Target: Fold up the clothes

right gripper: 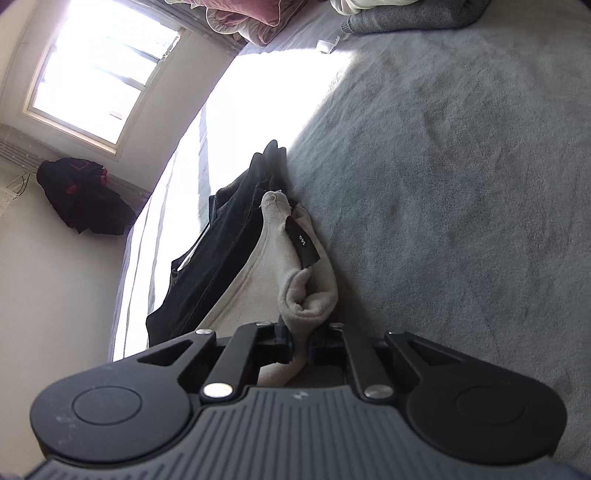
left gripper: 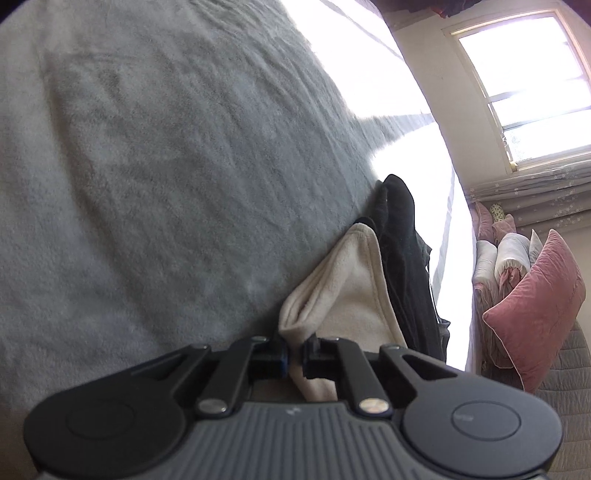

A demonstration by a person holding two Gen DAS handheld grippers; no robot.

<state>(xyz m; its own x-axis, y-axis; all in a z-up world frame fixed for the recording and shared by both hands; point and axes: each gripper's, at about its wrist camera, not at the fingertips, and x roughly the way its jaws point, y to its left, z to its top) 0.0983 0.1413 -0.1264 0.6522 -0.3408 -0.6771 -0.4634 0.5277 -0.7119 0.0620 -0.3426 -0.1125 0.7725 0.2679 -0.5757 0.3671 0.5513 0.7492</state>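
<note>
The left gripper (left gripper: 294, 356) has its jaws closed on a cream fleece edge of the garment (left gripper: 343, 291), a black piece of clothing with a pale lining. The right gripper (right gripper: 301, 345) likewise pinches a bunched fold of the same cream lining, just below a black size tag (right gripper: 302, 238). The garment hangs between the 2 grippers, lifted off the bed (left gripper: 155, 166), with its black outer side (left gripper: 402, 266) turned toward the bed's sunlit edge.

The grey fleece blanket on the bed lies wide and bare on the inner side of the garment in both views. Toward the window (left gripper: 532, 81) a bright strip of sunlight washes out the bed's edge, and its exact line cannot be told there. Beyond that edge stand a pink pillow (left gripper: 535, 317) and rolled bedding (left gripper: 506, 258). In the right wrist view a folded grey garment (right gripper: 406, 16) rests at the far end of the bed, well apart, and dark clothes (right gripper: 79, 195) hang by the wall under the window.
</note>
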